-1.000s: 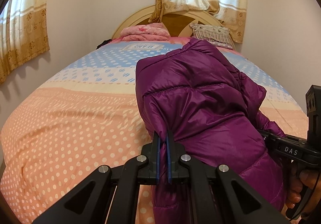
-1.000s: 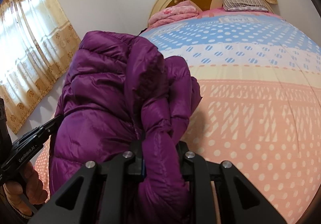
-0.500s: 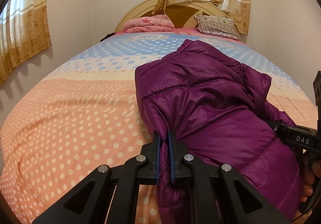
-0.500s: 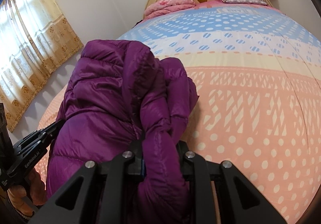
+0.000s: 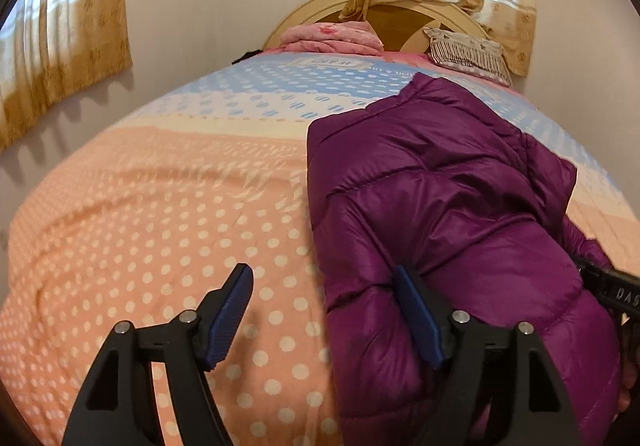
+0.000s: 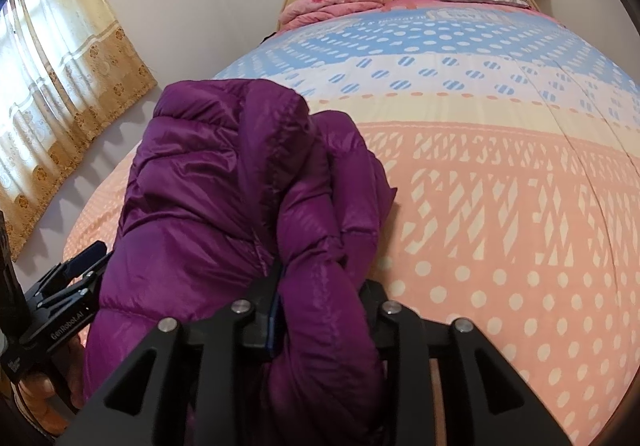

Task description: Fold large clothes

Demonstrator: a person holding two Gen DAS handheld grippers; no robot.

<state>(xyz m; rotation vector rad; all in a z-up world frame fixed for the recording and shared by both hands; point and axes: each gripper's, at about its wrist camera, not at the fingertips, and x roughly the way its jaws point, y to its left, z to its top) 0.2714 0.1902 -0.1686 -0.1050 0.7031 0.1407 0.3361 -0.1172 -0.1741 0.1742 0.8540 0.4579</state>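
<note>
- Where the left gripper (image 5: 324, 320) was clamped on the near edge of the purple puffer jacket (image 5: 440, 214) half a second ago, its blue pads now stand wide apart — one over the dotted bedspread (image 5: 160, 230), the other pressed against the jacket's side without pinching it.
- With that release, the jacket has come down: it lies as a folded bundle on the peach part of the bedspread, toward the right side of the bed as the left wrist view shows it, well short of the pink blanket (image 5: 332, 38) and the fringed pillow (image 5: 466, 52) by the headboard.
- By contrast, the right gripper (image 6: 316, 310) remains closed on a thick roll of the jacket's fabric, which bulges between and over its jaws.
- Judging from this, the fold has just been laid down and the placing step is half finished — one side let go, the other not yet.
- Puffy filling tends to spring back, so the bundle may loosen once the right side releases; a press to flatten it would likely help.
</note>
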